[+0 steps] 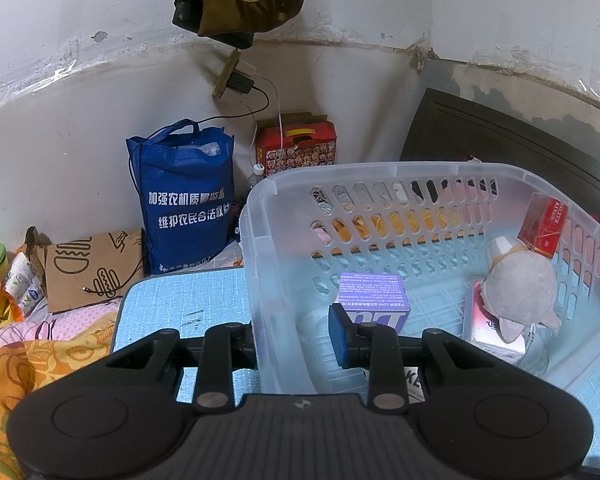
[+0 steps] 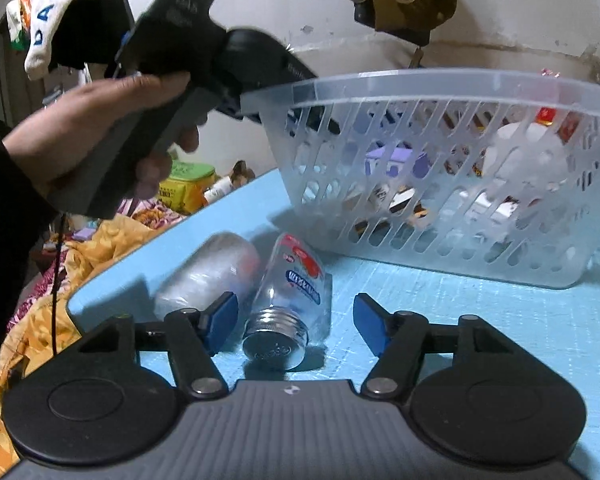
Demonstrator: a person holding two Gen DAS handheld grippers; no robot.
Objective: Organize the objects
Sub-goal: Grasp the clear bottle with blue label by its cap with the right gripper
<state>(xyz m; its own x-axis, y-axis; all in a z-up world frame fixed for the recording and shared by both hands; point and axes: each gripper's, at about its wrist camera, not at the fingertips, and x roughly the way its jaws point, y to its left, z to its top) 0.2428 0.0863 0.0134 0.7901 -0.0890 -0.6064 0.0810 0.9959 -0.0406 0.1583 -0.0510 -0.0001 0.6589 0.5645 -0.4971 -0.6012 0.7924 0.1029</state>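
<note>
Clear plastic everywhere — a slatted basket (image 2: 440, 184) sits on the blue desk (image 2: 480, 320), and the left tongs (image 1: 292, 340) straddle its near wall, one finger outside, one inside. They look closed on the rim, steadying it, though I cannot tell how firmly. Inside already: a purple box (image 1: 374, 296), a grey plush (image 1: 520, 288) and a red pack (image 1: 544, 220) against the far wall.

Down on the desk, just in front of the basket, two jars lie on their sides, touching. The nearer jar (image 2: 288, 304) points its metal lid (image 2: 274, 350) straight at the right tongs (image 2: 296, 324), which hang wide open around it — one blue pad by the lid's left, the other well off to the right. The second jar (image 2: 208, 276) lies just left of it.

My read: this is the pick. To do it well, ease forward past the lid so the pads land on the glass body, not the slick metal. Centre first — the left pad is much closer than the right, and an uneven close would roll the jar into its neighbour. Squeeze gently, lift level, then clear the rim before letting go.
</note>
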